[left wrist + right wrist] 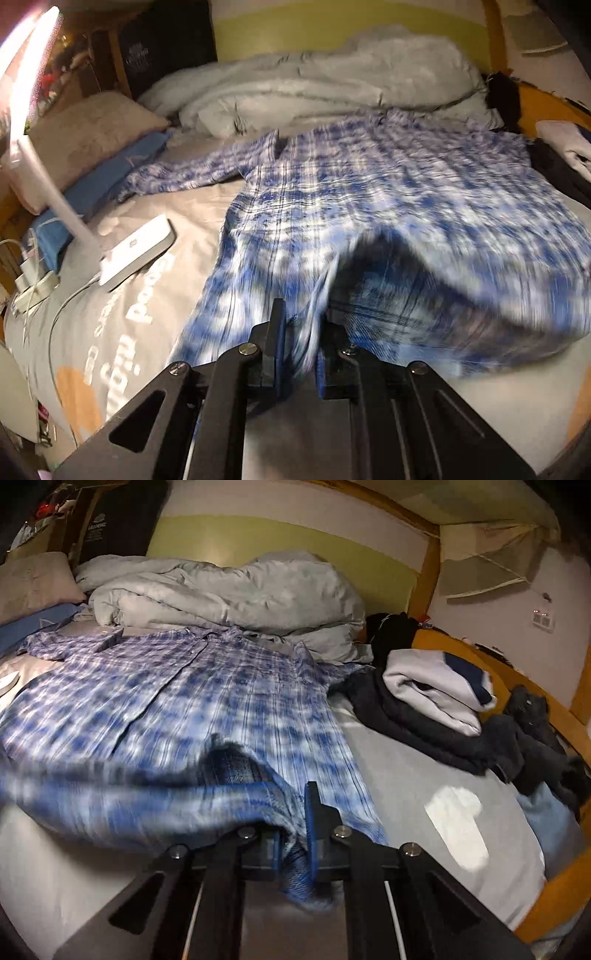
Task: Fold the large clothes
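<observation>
A blue and white plaid shirt (pixel 369 206) lies spread across the grey bed sheet (pixel 177 206), its collar end toward the rumpled pale duvet (pixel 314 81) at the far side and one sleeve reaching out toward the blue pillow (pixel 110 173); the near hem is lifted off the sheet and blurred, with a dark hollow showing beneath the raised fold; the left gripper (pixel 300 354) is clamped on that hem, cloth bunched between its two black fingers; in the right wrist view the same shirt (pixel 177 701) stretches away from the camera, and the right gripper (pixel 293 843) pinches the other near corner, a tuft of plaid hanging down between its closed jaws; a white desk lamp (pixel 122 254) stands on the sheet to the left of the shirt, its base just beside white printed lettering, with a white charger and cables (pixel 33 280) near it at the bed's edge; a beige pillow (pixel 88 136) rests on the blue one; to the right of the shirt a folded white garment with a navy panel (pixel 439 690) sits on top of a heap of dark clothes (pixel 461 738) by the wooden bed frame (pixel 554 890).
</observation>
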A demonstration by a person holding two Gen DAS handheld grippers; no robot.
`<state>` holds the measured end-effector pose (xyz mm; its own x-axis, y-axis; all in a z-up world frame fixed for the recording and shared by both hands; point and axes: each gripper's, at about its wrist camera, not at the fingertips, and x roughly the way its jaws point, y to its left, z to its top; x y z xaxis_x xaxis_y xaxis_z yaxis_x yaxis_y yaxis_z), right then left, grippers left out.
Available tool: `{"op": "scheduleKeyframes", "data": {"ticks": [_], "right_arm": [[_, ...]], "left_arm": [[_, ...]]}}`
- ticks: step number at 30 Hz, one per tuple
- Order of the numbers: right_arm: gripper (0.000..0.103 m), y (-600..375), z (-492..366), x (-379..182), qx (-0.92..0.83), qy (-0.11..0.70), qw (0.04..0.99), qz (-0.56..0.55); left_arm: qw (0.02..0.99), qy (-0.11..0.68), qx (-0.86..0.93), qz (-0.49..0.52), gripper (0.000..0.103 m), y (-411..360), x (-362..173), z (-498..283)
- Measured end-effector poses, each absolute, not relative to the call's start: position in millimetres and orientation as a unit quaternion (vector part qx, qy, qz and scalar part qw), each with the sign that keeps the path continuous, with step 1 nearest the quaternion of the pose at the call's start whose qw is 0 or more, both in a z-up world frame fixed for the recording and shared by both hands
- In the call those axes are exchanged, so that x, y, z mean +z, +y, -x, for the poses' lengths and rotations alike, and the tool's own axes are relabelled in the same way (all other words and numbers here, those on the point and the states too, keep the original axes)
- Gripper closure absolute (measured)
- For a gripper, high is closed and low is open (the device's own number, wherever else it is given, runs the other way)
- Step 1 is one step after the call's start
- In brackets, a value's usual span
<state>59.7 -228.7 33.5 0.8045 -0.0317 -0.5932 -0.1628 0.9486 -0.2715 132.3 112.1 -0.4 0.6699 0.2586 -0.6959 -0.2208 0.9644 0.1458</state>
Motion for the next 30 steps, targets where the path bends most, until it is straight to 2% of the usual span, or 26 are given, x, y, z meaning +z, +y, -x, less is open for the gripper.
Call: {"op": "scheduleKeyframes", "data": {"ticks": [6, 10, 11, 12, 13, 14, 15, 16, 17, 19, 22, 26, 30], "right_arm": [[0.094, -218.9, -124.9, 19.9, 0.044, 0.353, 0.922, 0.152], [0.093, -214.4, -148.1, 3.9, 0.065, 0.378, 0.911, 0.151], [0.092, -217.0, -147.7, 2.1, 0.068, 0.381, 0.911, 0.144], [0.085, -219.8, -147.5, 1.6, 0.071, 0.384, 0.910, 0.138], [0.064, -224.5, -145.3, 0.9, 0.074, 0.388, 0.910, 0.130], [0.050, -228.8, -143.6, 1.8, 0.074, 0.389, 0.910, 0.123], [0.035, -234.2, -141.1, 3.7, 0.070, 0.386, 0.912, 0.115], [0.035, -241.8, -136.0, 7.2, 0.066, 0.382, 0.916, 0.104], [0.034, -246.2, -133.5, 9.9, 0.065, 0.382, 0.917, 0.100], [0.027, -256.2, -128.2, 17.1, 0.062, 0.380, 0.918, 0.092], [0.017, -273.5, -120.6, 28.5, 0.059, 0.372, 0.923, 0.074], [0.016, -291.3, -103.8, 33.4, 0.078, 0.372, 0.924, 0.050], [0.016, -279.4, -85.4, 28.5, 0.106, 0.366, 0.920, 0.094]], "left_arm": [[0.894, 0.422, 0.147, -0.037, 0.090, 133.5, -16.0, -194.2], [0.905, 0.402, 0.132, -0.039, 0.090, 138.7, -16.2, -202.2], [0.912, 0.388, 0.128, -0.041, 0.090, 139.0, -14.5, -197.9], [0.918, 0.375, 0.126, -0.042, 0.088, 139.1, -12.6, -192.9], [0.921, 0.367, 0.123, -0.043, 0.077, 139.4, -11.1, -189.0], [0.924, 0.360, 0.120, -0.045, 0.060, 139.4, -9.6, -183.1], [0.926, 0.356, 0.120, -0.044, 0.051, 140.2, -7.5, -179.0], [0.927, 0.353, 0.123, -0.042, 0.036, 140.7, -5.0, -174.4], [0.928, 0.348, 0.127, -0.039, 0.026, 141.8, -1.5, -167.9], [0.931, 0.337, 0.135, -0.037, 0.015, 144.2, 5.8, -157.1], [0.933, 0.323, 0.156, -0.036, 0.007, 152.1, 13.4, -138.2], [0.926, 0.332, 0.178, -0.019, 0.005, 169.3, 6.7, -119.4], [0.917, 0.355, 0.184, 0.002, 0.005, 182.1, -5.2, -114.9]]}}
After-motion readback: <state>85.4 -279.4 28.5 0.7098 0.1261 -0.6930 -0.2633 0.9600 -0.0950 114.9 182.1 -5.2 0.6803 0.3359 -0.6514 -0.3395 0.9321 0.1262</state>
